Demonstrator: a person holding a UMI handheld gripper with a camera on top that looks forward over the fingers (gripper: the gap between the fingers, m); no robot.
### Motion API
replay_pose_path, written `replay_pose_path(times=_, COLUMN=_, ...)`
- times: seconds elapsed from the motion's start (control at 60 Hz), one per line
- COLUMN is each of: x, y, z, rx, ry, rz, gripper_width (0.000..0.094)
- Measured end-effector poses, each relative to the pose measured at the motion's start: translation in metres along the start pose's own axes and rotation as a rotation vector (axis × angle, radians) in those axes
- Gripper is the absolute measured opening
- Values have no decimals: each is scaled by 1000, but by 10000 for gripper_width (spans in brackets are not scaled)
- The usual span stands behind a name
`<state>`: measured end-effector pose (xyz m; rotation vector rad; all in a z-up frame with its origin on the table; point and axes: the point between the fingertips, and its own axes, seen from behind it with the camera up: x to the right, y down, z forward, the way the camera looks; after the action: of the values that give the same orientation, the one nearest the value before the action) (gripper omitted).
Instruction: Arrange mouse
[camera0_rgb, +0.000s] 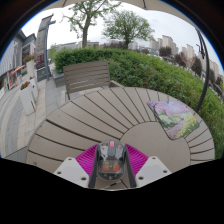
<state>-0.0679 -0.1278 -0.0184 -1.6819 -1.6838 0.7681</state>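
My gripper (111, 163) is shut on a translucent mouse (110, 160) with a grey shell and a reddish glow inside. It sits between the two magenta pads (86, 158), which press on its sides. I hold it above the near edge of a round slatted wooden table (100, 115). A mouse mat (172, 113) with a pale purple and green pattern lies on the table beyond and to the right of the fingers.
A slatted wooden bench (88, 75) stands beyond the table. A green hedge (150, 68) runs behind it and round to the right. Paving and buildings lie to the left, trees and tower blocks far off.
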Motion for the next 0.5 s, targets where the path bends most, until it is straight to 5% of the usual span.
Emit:
replay_pose_path(times=0.15, x=3, y=-8, z=-12, rx=-24, ry=-45, rz=40, gripper_width=400)
replay_pose_path(times=0.4, x=142, y=-170, z=-20, rx=158, ry=15, rz=83, gripper_width=398)
replay_pose_path(times=0.5, x=221, y=-196, z=20, rx=162, ry=79, rz=50, gripper_width=399)
